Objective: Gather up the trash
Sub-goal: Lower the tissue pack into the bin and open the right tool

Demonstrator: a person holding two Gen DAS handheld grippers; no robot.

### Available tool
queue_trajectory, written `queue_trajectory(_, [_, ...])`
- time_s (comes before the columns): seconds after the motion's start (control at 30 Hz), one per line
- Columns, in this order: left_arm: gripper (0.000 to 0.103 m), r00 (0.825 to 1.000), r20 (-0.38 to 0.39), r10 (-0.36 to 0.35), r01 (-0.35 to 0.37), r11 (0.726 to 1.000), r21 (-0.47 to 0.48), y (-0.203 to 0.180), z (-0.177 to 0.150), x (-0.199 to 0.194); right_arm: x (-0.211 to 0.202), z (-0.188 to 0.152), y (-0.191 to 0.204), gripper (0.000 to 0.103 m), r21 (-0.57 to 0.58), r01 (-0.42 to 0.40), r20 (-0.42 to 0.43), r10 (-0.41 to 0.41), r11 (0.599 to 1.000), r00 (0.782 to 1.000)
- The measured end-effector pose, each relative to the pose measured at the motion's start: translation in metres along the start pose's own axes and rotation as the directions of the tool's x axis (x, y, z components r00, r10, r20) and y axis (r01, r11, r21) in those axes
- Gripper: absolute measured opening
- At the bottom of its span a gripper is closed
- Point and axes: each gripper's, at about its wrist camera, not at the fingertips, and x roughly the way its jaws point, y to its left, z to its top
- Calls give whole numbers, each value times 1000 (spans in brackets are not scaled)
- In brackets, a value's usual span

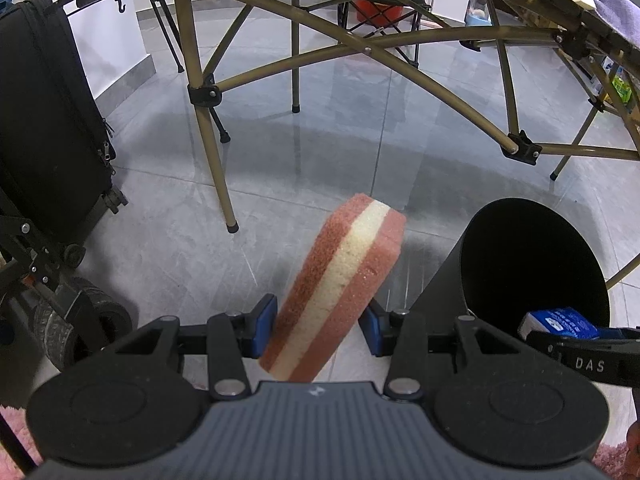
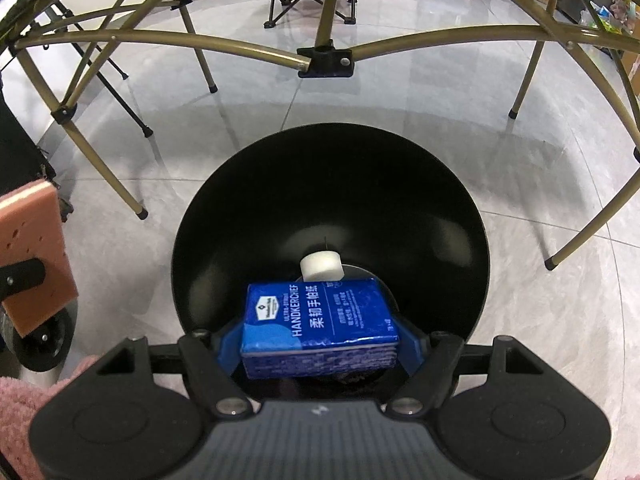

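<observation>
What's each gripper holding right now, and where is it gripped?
Left gripper: pink-and-white sponge, pinched across its flat faces near the lower end. Right gripper: blue handkerchief tissue pack, gripped at its short ends.

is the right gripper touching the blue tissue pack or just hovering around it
Touching. The right wrist view shows the right gripper with its blue pads pressed on both ends of the tissue pack, over the black bin.

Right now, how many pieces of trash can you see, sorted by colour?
Pink: 1, the pink-and-white striped sponge in the left tongs.
Blue: 1, the blue handkerchief tissue pack in the right tongs.
White: 1, the small white cylinder inside the black round bin.
Total: 3.
</observation>
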Motion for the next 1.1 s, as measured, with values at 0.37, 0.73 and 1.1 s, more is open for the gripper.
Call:
queue_trajectory(0.37, [45, 1000, -1, -12, 12, 1000, -3, 1, 1, -1, 2, 4, 0, 100, 15, 7, 8, -7, 1000, 1000])
queue_trajectory(0.73, [45, 1000, 7, -21, 21, 1000, 7, -1, 1, -2, -2, 4, -2, 103, 9, 24, 21, -24, 1000, 1000])
queue_trajectory(1.1, [45, 998, 36, -42, 41, 998, 37, -18, 4, -10, -22, 3, -11, 103, 7, 30, 76, -31, 1000, 997])
